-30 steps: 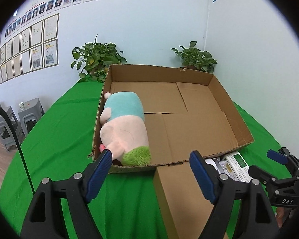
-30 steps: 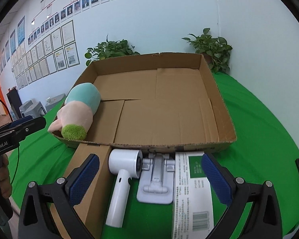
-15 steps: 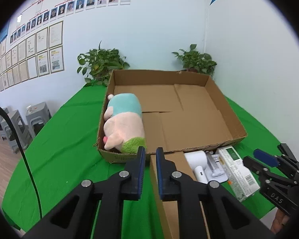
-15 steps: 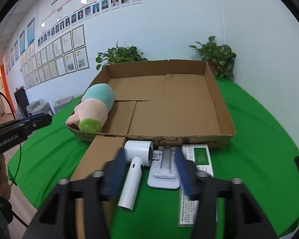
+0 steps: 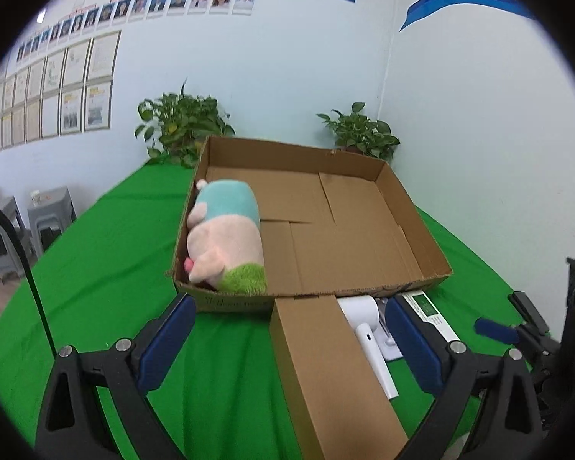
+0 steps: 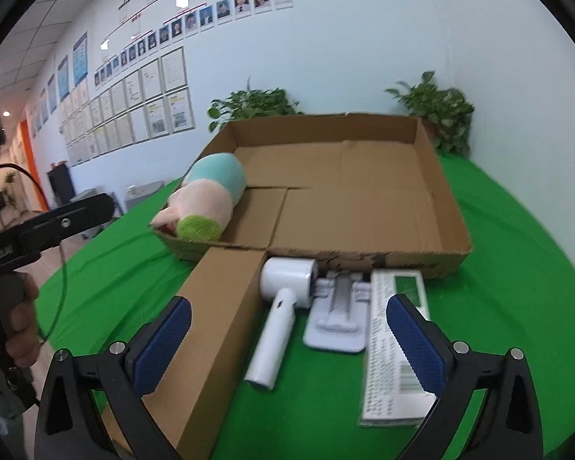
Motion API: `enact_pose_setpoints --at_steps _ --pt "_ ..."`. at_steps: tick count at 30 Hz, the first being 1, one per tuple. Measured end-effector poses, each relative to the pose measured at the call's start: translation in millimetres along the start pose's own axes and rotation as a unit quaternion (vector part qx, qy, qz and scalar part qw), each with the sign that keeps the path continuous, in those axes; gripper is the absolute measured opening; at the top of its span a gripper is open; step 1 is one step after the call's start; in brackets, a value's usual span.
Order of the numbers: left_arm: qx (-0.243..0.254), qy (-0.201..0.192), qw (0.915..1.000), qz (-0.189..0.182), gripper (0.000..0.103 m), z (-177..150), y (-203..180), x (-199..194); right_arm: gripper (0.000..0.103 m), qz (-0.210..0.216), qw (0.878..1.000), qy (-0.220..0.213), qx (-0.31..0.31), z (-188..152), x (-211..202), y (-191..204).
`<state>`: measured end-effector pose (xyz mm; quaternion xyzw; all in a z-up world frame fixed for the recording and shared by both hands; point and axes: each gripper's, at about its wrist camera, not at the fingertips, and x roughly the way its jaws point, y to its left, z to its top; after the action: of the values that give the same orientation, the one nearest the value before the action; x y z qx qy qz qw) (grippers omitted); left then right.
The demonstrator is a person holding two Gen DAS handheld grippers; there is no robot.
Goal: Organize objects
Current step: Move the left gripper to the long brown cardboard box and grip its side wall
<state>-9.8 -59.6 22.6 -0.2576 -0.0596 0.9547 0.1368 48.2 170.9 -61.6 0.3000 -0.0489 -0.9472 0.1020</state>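
Observation:
A shallow cardboard tray (image 5: 414, 222) (image 6: 441, 191) lies on the green table with a pink, teal and green plush toy (image 5: 226, 237) (image 6: 207, 203) along its left wall. In front of it lie a long brown box (image 5: 326, 364) (image 6: 211, 326), a white hair dryer (image 5: 364, 318) (image 6: 283, 306), a pale stand (image 6: 337, 314) and a white box with a green label (image 5: 433, 310) (image 6: 395, 345). My left gripper (image 5: 287, 341) hovers over the brown box, jaws opening, pads touching nothing. My right gripper (image 6: 287, 341) hovers over the dryer and stand, jaws opening, holding nothing.
Two potted plants (image 5: 180, 130) (image 5: 364, 134) stand behind the tray against the wall. The white wall (image 5: 479, 153) runs close along the table's right side. Grey stools (image 5: 50, 211) stand on the floor to the left. A hand (image 6: 15, 326) grips the left tool's handle.
Both grippers closed their jaws half a second ago and stand wide again now. Both views have drawn back a little from the tray. No object on the table has moved.

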Motion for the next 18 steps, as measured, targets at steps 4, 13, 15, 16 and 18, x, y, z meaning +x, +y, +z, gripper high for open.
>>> enact_pose_setpoints --at_steps 4,13,15,16,18 --pt "-0.012 0.033 0.9987 -0.037 0.099 -11.4 8.5 10.7 0.103 0.053 0.998 0.045 -0.002 -10.9 3.2 13.4" --pt "-0.070 0.175 0.9705 -0.150 0.098 -52.3 18.8 67.9 0.103 0.104 0.987 0.116 -0.031 -40.1 37.1 54.2" --pt "-0.088 0.188 0.9632 -0.171 0.097 -57.8 21.2 75.5 0.103 0.106 0.985 0.130 -0.040 -41.9 45.9 60.6" --pt "-0.096 0.192 0.9602 -0.179 0.097 -59.5 22.2 77.9 0.103 0.106 0.984 0.136 -0.042 -42.2 49.7 63.3" --pt "-0.114 0.203 0.9522 -0.198 0.092 -63.3 23.3 82.6 0.103 0.104 0.983 0.144 -0.041 -41.6 56.3 65.5"
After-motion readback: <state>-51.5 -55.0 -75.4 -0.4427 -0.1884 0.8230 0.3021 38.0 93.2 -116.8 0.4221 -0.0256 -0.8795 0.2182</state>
